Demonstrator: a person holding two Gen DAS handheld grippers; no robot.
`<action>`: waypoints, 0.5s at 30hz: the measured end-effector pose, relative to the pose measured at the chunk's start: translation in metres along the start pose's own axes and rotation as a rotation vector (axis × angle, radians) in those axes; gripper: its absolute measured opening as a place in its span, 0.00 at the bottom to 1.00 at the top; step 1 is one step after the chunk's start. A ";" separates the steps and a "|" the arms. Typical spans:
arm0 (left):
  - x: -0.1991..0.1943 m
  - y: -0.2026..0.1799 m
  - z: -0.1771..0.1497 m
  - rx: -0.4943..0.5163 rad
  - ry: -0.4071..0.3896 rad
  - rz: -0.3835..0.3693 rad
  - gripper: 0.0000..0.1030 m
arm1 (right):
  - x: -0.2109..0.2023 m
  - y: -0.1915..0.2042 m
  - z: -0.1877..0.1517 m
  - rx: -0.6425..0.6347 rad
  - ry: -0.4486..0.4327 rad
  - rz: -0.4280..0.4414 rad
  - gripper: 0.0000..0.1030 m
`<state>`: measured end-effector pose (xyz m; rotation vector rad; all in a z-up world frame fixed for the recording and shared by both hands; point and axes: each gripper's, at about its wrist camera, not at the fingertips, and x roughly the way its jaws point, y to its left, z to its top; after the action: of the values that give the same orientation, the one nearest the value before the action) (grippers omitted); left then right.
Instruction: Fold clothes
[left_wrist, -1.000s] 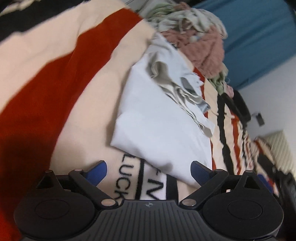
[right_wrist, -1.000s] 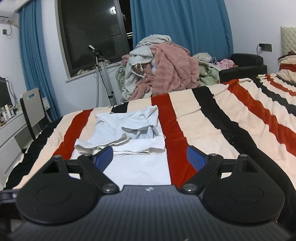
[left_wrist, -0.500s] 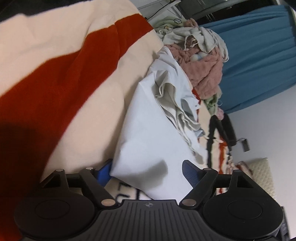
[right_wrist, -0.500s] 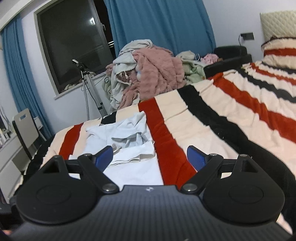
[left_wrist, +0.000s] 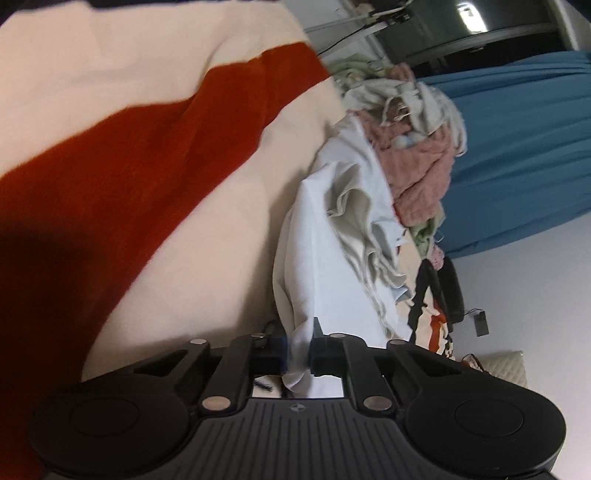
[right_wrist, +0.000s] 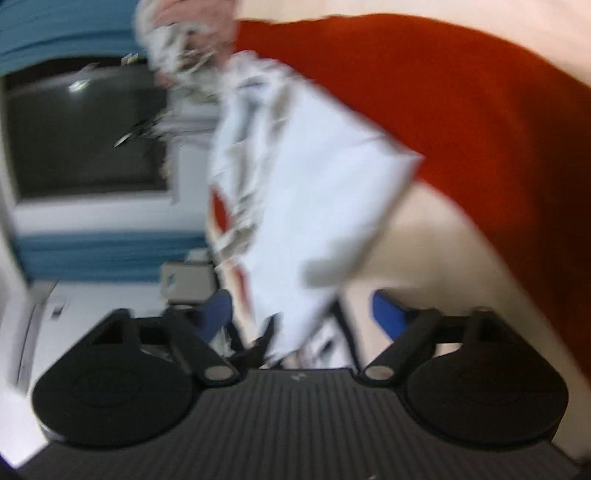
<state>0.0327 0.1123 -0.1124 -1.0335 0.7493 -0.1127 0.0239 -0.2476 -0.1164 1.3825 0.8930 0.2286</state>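
A pale white garment (left_wrist: 314, 251) lies crumpled on the striped bed blanket (left_wrist: 129, 166). My left gripper (left_wrist: 298, 350) is shut on the garment's near edge, with the cloth pinched between its blue pads. In the blurred right wrist view the same garment (right_wrist: 314, 192) lies ahead, and its near corner reaches down between the fingers. My right gripper (right_wrist: 301, 314) is open, with its blue pads wide apart on either side of the cloth.
A heap of pink, grey and green clothes (left_wrist: 413, 147) is piled at the far end of the bed. Blue curtains (left_wrist: 517, 147) and a dark window (right_wrist: 81, 129) lie behind. A chair (right_wrist: 184, 280) stands beside the bed.
My left gripper has closed on the garment's edge. My right gripper has rolled and swung fast toward the garment, staying open; its view is now blurred.
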 end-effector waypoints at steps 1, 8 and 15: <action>-0.002 -0.001 0.000 0.002 -0.011 -0.013 0.09 | 0.000 -0.003 0.002 0.010 -0.019 -0.008 0.67; -0.009 -0.008 0.001 0.003 -0.051 -0.090 0.08 | -0.007 -0.006 0.019 -0.030 -0.200 -0.061 0.16; -0.034 -0.027 0.001 0.065 -0.078 -0.208 0.07 | -0.030 0.036 0.016 -0.271 -0.290 0.051 0.08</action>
<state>0.0147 0.1129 -0.0726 -1.0461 0.5624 -0.2723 0.0272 -0.2700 -0.0730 1.1509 0.5633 0.1754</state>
